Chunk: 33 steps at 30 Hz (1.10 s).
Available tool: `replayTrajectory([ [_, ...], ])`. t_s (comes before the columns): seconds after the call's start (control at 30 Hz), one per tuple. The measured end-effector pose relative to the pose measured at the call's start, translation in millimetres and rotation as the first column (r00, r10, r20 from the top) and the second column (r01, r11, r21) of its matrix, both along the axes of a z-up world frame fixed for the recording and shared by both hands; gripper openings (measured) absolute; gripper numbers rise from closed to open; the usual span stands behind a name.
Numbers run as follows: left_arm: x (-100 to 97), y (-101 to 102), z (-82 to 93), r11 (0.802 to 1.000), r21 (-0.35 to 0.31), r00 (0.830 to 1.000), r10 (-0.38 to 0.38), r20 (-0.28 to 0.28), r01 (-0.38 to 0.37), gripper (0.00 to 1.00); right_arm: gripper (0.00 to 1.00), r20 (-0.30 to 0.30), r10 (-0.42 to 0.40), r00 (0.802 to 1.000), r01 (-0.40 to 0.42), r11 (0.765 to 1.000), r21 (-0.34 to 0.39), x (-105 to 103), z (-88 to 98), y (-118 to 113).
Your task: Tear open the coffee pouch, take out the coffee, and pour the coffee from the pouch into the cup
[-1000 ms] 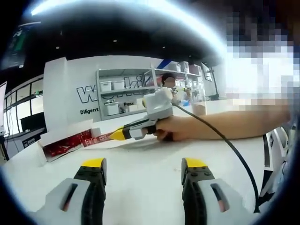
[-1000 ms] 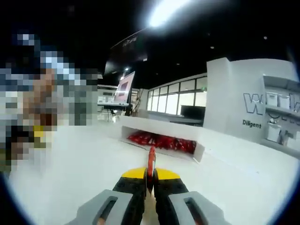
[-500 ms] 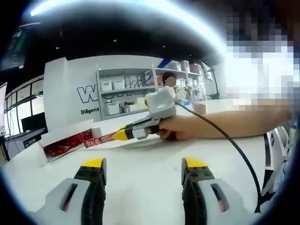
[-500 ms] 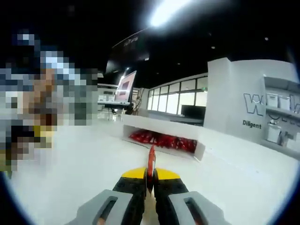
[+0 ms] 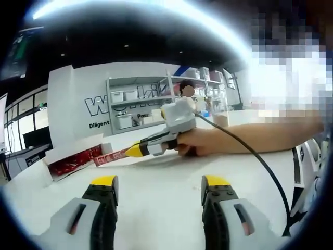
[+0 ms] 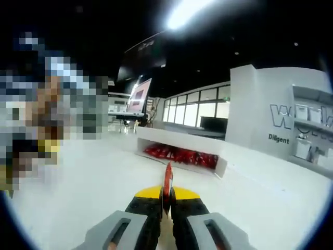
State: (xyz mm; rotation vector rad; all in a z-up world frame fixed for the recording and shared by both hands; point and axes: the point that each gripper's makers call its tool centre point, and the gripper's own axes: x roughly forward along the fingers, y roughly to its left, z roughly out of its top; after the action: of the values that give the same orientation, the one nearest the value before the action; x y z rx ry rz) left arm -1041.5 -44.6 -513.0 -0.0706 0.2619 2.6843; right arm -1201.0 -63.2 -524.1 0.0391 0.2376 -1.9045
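In the left gripper view my right gripper [image 5: 129, 151] comes in from the right above the white table [image 5: 166, 182], held by a hand, shut on a long red coffee pouch [image 5: 110, 157] that sticks out leftward. My left gripper [image 5: 159, 183] stands open low over the table, nothing between its yellow-tipped fingers. In the right gripper view the right gripper [image 6: 167, 194] pinches the red pouch [image 6: 167, 177], seen edge-on and standing up from the jaws. A white open box [image 6: 179, 154] [image 5: 73, 160] holding several red pouches lies on the table beyond.
A white wall with shelving [image 5: 140, 107] stands behind the table. A black cable [image 5: 250, 156] runs from the right gripper down the right side. The person's forearm [image 5: 260, 136] stretches across above the table.
The right gripper with the pouch has shifted very slightly in the left gripper view; otherwise nothing has visibly changed.
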Motion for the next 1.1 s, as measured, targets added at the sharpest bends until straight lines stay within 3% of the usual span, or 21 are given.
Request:
replayTrajectory([
  [1.1, -0.6, 0.6, 0.2, 1.000, -0.002, 1.000, -0.003, -0.002, 0.003, 0.67, 0.07, 0.003, -0.008, 1.000, 0.008, 1.000, -0.005, 5.6, 0.9, 6.6],
])
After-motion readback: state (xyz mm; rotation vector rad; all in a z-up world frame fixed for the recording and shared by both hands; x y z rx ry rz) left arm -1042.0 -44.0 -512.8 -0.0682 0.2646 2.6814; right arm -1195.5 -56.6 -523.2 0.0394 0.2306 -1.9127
